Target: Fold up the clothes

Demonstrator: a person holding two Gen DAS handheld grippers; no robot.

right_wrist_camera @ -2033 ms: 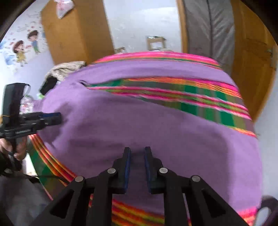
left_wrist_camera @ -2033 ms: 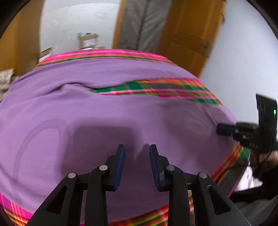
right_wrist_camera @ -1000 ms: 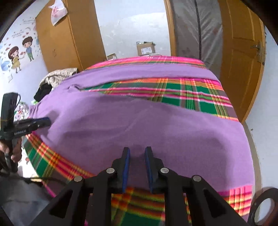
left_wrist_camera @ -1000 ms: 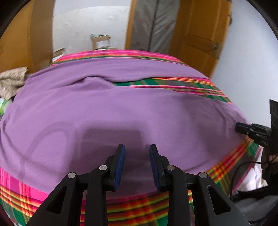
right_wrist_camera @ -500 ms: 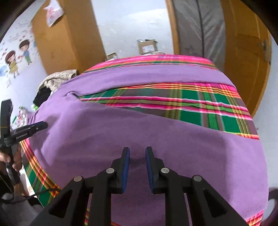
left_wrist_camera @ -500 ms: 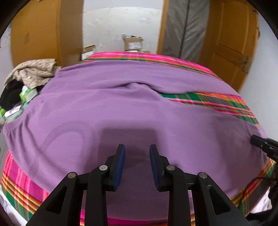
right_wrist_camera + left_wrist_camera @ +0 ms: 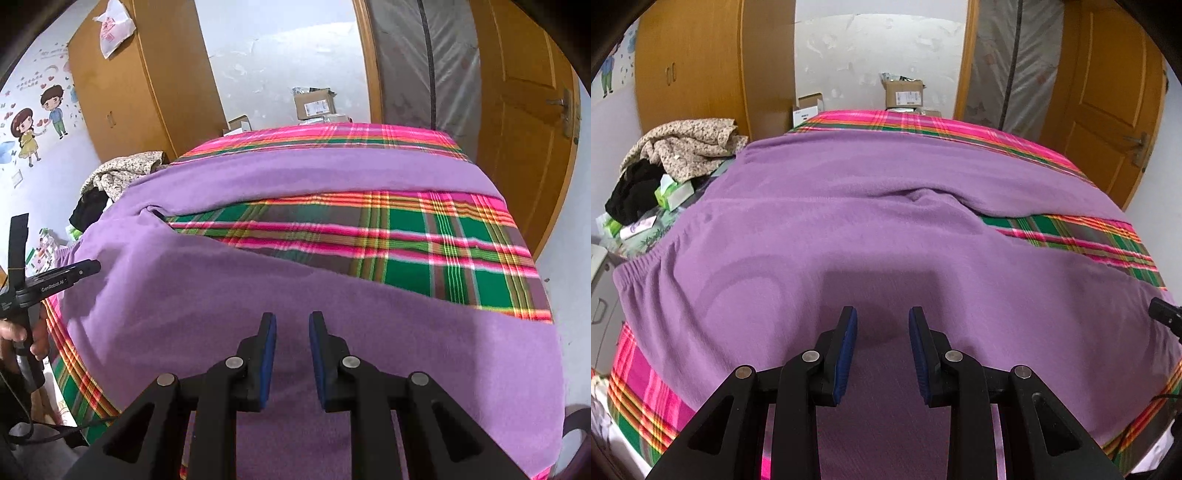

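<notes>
Left wrist view first: the left claw (image 7: 882,332) hangs over the purple trousers (image 7: 849,229), jaws part-way apart with only air between the blue pads, and the cloth below is not gripped as far as I can see. The picture has swung round since a second ago: the elastic waistband (image 7: 639,264) now shows at the bed's left edge, along with the pile of clothes (image 7: 683,151) beyond that edge, where before the view sat more to the right. The trousers themselves lie as they did, spread flat over the plaid bedspread (image 7: 1071,232), one leg running along the far edge and the other near us, with a wedge of plaid showing between them. Over to the right wrist view: the right claw (image 7: 292,338) is narrower, pads close together but nothing pinched, hovering over the near leg by the bed's near edge. The left claw's tip (image 7: 86,267) pokes in from the left, the person's hand (image 7: 22,339) wrapped round its handle. This view has drawn back a touch, so less plaid shows under the claw. My read: both hands are pulling away to line up, and no fold has started yet. The legs need bringing together next.
</notes>
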